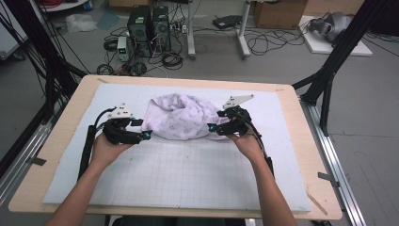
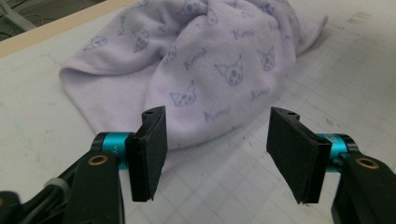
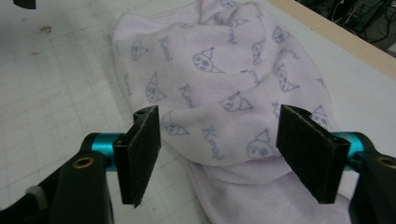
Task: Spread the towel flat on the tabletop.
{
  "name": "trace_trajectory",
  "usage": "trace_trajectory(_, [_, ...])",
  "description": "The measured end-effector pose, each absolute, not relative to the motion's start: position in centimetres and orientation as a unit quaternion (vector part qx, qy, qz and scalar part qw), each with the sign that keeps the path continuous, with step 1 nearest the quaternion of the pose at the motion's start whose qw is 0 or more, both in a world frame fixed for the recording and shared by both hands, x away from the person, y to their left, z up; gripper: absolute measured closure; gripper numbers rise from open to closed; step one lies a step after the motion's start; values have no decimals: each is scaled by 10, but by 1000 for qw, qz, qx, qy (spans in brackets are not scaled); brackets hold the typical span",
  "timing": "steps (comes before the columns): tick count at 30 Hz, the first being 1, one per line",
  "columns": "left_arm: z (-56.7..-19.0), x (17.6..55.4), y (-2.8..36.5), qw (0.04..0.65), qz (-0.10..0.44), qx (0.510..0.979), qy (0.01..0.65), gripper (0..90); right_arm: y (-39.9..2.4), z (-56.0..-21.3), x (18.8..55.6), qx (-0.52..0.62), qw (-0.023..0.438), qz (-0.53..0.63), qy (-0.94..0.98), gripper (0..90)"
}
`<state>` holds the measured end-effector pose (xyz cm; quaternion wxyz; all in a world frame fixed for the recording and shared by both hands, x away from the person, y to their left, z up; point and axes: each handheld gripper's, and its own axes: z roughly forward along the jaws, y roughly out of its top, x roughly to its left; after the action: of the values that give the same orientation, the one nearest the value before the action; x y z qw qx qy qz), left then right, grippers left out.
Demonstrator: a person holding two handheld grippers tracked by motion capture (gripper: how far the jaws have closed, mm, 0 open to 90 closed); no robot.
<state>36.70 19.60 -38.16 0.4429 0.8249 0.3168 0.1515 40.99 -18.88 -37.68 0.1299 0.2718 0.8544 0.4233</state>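
A crumpled pale lilac towel (image 1: pixel 181 117) printed with small cartoon faces lies bunched on the white gridded mat (image 1: pixel 179 174), toward its far middle. My left gripper (image 1: pixel 145 135) sits at the towel's left edge, open, its pads just short of the cloth. In the left gripper view the towel (image 2: pixel 210 70) lies beyond the open left gripper (image 2: pixel 224 156). My right gripper (image 1: pixel 211 127) is at the towel's right front edge, open. In the right gripper view the towel (image 3: pixel 219 88) lies under and between the pads of the right gripper (image 3: pixel 224 156), which hold nothing.
The mat covers a light wooden table (image 1: pixel 70 108). Black frame posts (image 1: pixel 329 70) stand at both far corners. On the floor behind are computer towers (image 1: pixel 148 28), tangled cables and a cardboard box (image 1: pixel 280 13).
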Motion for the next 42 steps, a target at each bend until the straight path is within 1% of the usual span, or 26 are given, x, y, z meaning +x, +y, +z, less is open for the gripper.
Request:
trace_trajectory(1, [-383,372,193,445,148,824,319,412,-189,-377,410,272,130,423,854,331])
trace_trajectory(2, [-386,377,190,448,142,823,318,493,-189,-382,414,274,128,419,856,375])
trace_trajectory(3, [-390,387,185,444,133,827,319,507,-189,-385,417,275,127,418,857,385])
trace_trajectory(5, [-393,393,181,441,130,830,317,531,-188,-391,421,281,122,415,857,401])
trace_trajectory(7, [-401,404,175,434,119,835,317,531,-187,-396,424,280,119,413,858,428])
trace_trajectory(10, [-406,410,170,430,112,837,320,532,-185,-403,427,287,113,406,860,441])
trace_trajectory(12, [-413,416,162,419,106,843,322,539,-186,-415,432,301,104,399,860,498])
trace_trajectory(15, [-417,420,157,409,104,846,325,577,-187,-427,433,314,93,391,860,540])
trace_trajectory(16, [-420,422,155,409,97,843,335,577,-187,-427,433,314,93,391,860,540])
trace_trajectory(19, [-430,429,152,392,83,845,355,673,-184,-435,433,328,92,385,858,576])
trace_trajectory(20, [-431,429,152,391,85,844,357,673,-184,-435,433,328,92,385,858,576])
trace_trajectory(22, [-431,430,152,389,90,845,356,745,-182,-436,434,324,97,386,858,639])
trace_trajectory(23, [-430,429,153,390,90,846,352,805,-180,-436,434,317,97,389,860,742])
trace_trajectory(24, [-430,429,153,390,90,846,352,821,-180,-436,434,317,97,389,860,742])
trace_trajectory(27, [-425,425,154,389,96,849,344,838,-178,-434,433,305,96,393,862,822])
trace_trajectory(30, [-414,417,157,403,107,848,327,844,-184,-427,429,301,90,407,858,829])
trace_trajectory(31, [-404,411,160,418,107,843,320,844,-187,-422,427,299,92,413,855,829])
trace_trajectory(32, [-404,411,160,418,107,843,320,844,-187,-422,427,299,92,413,855,829])
trace_trajectory(33, [-394,403,163,428,111,840,314,844,-193,-412,423,296,96,434,846,830])
trace_trajectory(34, [-394,403,163,428,111,840,314,845,-193,-412,423,296,96,434,846,830])
trace_trajectory(37, [-381,388,167,455,113,831,300,846,-203,-390,408,281,97,472,830,835])
trace_trajectory(38, [-376,375,169,459,116,832,290,846,-204,-385,403,274,96,479,829,836])
trace_trajectory(39, [-376,375,169,459,116,832,290,846,-205,-381,398,269,89,484,828,836])
trace_trajectory(40, [-375,367,170,460,119,833,285,846,-205,-381,398,269,89,484,828,836])
trace_trajectory(41, [-374,360,171,459,119,834,280,846,-206,-373,385,251,90,484,833,836])
trace_trajectory(42, [-375,353,172,458,119,836,277,846,-206,-373,385,251,90,484,833,836])
